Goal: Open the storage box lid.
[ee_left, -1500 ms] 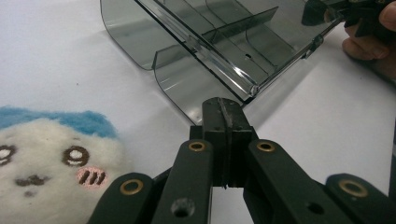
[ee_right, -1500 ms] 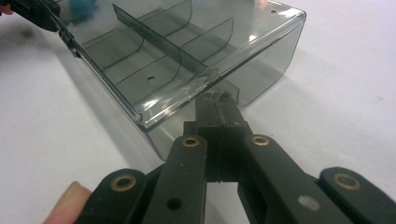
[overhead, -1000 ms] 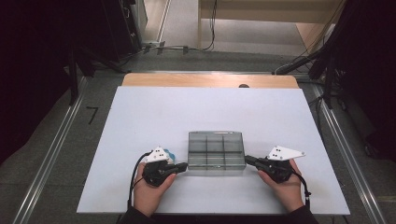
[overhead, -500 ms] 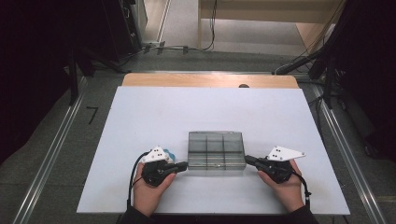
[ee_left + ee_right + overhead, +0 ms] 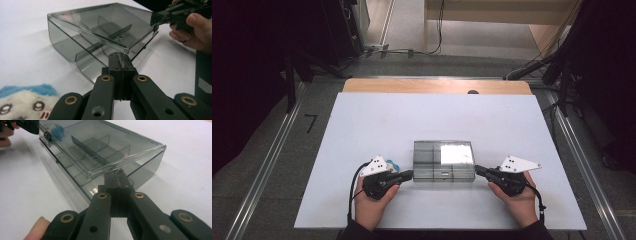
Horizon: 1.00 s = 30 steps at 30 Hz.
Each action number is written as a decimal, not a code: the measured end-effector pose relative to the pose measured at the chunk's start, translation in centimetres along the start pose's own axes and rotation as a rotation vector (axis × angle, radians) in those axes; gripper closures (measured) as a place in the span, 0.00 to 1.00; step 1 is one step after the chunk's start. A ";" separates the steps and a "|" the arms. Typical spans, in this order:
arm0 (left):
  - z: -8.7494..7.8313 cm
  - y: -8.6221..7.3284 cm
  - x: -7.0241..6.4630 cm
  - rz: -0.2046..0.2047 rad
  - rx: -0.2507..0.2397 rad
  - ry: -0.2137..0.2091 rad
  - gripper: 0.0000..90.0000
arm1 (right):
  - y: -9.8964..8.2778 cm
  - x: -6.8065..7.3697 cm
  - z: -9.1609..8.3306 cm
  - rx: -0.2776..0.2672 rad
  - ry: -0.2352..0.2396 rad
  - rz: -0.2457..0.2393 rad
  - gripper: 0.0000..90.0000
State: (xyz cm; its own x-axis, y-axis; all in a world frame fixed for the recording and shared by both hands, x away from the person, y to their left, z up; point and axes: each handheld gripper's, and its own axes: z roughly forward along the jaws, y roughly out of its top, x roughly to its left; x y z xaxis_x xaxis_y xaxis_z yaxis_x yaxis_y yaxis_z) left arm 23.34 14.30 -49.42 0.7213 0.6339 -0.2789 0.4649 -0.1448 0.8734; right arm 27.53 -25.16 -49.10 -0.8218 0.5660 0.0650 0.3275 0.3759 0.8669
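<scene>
- Nearest us, both hands sit low at the near edge of the white bench (image 5: 362,125), one on each side of the box, evenly matched: neither hand is the nearer one.
- Left claw (image 5: 408,174) points right, straight at the box's left end; its jaws are pressed together, tips up against the lid's near-left corner. In the left gripper view the closed tips (image 5: 120,58) sit right at that corner, seemingly just under the lip; whether they pinch the edge I cannot tell.
- Right claw (image 5: 478,170) mirrors it, pointing left at the box's right end, jaws together, tips at the lid's near-right corner (image 5: 116,173).
- So the box lies between the two claws, its long axis running left to right, in line with both of them. That is the relation that matters: my read is the lid gets levered upward from its near edge, hinging at the far side.
- The smoky clear plastic box (image 5: 444,161) sits on the near half of the bench, centred. Lid already tilted open a crack along the near side, dividers visible inside, compartments looking empty.
- A small blue-and-white plush toy (image 5: 22,100) lies just beside the left claw, apart from the box.
- Far off: bare bench, then its wooden far edge (image 5: 437,86).
</scene>
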 end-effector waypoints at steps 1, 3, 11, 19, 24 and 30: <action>0.0 0.0 0.0 0.003 -0.005 -0.002 1.00 | 0.1 0.0 0.0 -0.005 0.001 0.000 0.98; 0.0 0.1 0.1 0.002 -0.016 -0.008 1.00 | 0.2 0.0 -0.1 -0.014 0.005 0.000 0.98; 0.1 0.5 0.3 0.000 -0.045 -0.014 1.00 | 0.6 0.2 -0.4 -0.034 0.015 0.009 0.98; 0.3 1.1 0.4 0.001 -0.065 -0.027 1.00 | 1.2 0.4 -0.5 -0.056 0.031 0.020 0.98; 0.5 1.5 0.4 0.011 -0.074 -0.024 1.00 | 1.5 0.5 -0.5 -0.067 0.036 0.015 0.98; 0.7 1.5 0.5 0.024 -0.072 0.009 0.95 | 1.9 0.6 -0.5 -0.075 0.036 0.016 0.98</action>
State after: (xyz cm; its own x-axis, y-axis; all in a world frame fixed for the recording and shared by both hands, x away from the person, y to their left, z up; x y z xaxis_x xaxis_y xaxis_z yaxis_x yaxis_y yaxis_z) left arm 24.78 13.84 -48.50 0.7270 0.6377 -0.2546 0.4094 -0.1049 0.9063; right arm 27.44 -24.52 -47.16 -0.8337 0.5438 0.0959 0.3060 0.3104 0.9000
